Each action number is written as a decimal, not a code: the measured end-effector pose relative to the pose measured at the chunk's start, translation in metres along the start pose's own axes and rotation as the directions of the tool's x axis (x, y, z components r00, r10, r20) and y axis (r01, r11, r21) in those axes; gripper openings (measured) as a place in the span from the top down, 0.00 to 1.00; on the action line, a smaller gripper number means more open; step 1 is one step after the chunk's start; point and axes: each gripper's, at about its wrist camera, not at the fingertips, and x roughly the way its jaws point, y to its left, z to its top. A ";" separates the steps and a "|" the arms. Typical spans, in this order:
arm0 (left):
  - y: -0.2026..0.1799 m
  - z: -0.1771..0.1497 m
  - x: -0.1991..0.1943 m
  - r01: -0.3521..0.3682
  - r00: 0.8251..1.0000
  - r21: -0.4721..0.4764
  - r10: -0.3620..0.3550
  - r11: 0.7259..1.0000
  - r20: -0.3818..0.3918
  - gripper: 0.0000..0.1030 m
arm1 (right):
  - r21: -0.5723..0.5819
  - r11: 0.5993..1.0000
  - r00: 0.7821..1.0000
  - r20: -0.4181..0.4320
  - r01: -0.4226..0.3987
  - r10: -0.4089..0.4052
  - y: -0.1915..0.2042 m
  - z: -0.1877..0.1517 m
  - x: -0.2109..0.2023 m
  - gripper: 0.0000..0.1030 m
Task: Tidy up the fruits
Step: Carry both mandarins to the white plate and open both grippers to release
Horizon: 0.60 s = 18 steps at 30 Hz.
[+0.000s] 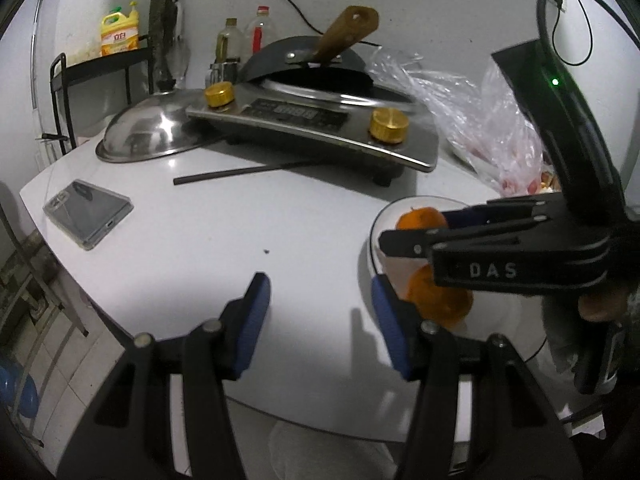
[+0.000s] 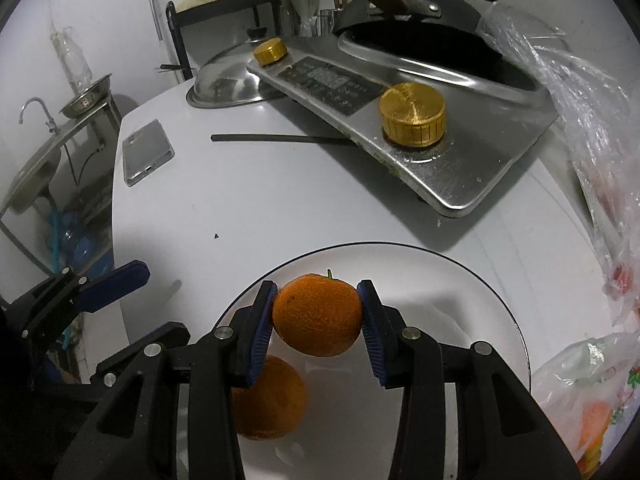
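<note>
Two oranges over the plate (image 2: 472,280): right gripper (image 2: 318,320) jaws clamped on one orange (image 2: 318,314), second orange (image 2: 272,398) resting below; left gripper (image 1: 320,324) jaws apart, empty over tabletop (image 1: 240,220); next: lower, release beside it.

White wall (image 1: 440,8), white table (image 1: 240,232), tiled floor (image 1: 60,360), steel sink (image 2: 32,168) at left.

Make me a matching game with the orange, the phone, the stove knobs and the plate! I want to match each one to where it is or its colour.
Things:
1. orange
2. phone
3. knobs
4. plate

Matches:
A. gold
B. white, holding fruit
C. between the right hand-held gripper's pads
D. flat on the table, left of the stove

Pairs: 1-C, 2-D, 3-A, 4-B
</note>
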 end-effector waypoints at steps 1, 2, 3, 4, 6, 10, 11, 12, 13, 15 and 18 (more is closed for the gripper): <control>0.000 0.000 -0.001 0.001 1.000 0.000 -0.001 1.000 0.001 0.47 | 0.005 1.000 1.000 -0.006 -0.002 0.002 0.000 0.000 0.001 0.58; -0.001 0.000 -0.001 0.002 1.000 0.001 -0.002 1.000 0.001 0.47 | 0.009 1.000 1.000 -0.009 -0.005 0.005 -0.001 0.000 0.001 0.57; -0.001 0.000 -0.002 0.001 1.000 0.002 -0.001 1.000 0.001 0.47 | 0.014 1.000 1.000 -0.009 -0.009 0.009 -0.001 -0.001 0.001 0.52; -0.001 0.000 -0.003 0.001 1.000 0.002 -0.001 1.000 0.001 0.47 | 0.017 1.000 1.000 -0.002 -0.010 0.011 -0.002 -0.001 -0.001 0.50; -0.002 0.000 -0.005 0.000 1.000 0.002 0.000 1.000 0.003 0.47 | 0.016 1.000 1.000 0.008 -0.014 0.014 -0.001 0.000 -0.004 0.47; -0.004 0.002 -0.010 -0.006 1.000 0.004 0.006 1.000 0.008 0.47 | 0.015 1.000 1.000 0.015 -0.012 0.012 0.000 0.000 -0.009 0.46; -0.004 0.002 -0.011 -0.009 1.000 0.004 0.009 1.000 0.009 0.47 | 0.013 1.000 1.000 0.018 -0.009 0.009 0.000 -0.001 -0.012 0.46; -0.004 0.003 -0.013 -0.012 1.000 0.005 0.012 1.000 0.010 0.47 | 0.010 1.000 1.000 0.019 -0.008 0.008 0.001 -0.001 -0.013 0.46; -0.005 0.003 -0.014 -0.015 1.000 0.004 0.015 1.000 0.011 0.47 | 0.007 1.000 1.000 0.021 -0.007 0.007 0.001 -0.002 -0.015 0.46; -0.006 0.003 -0.017 -0.020 1.000 0.006 0.020 1.000 0.012 0.47 | 0.006 1.000 1.000 0.028 -0.005 0.005 0.001 -0.003 -0.019 0.46; -0.011 0.005 -0.022 -0.025 1.000 0.014 0.024 1.000 0.017 0.47 | 0.009 1.000 0.999 0.045 -0.002 0.002 -0.001 -0.004 -0.030 0.46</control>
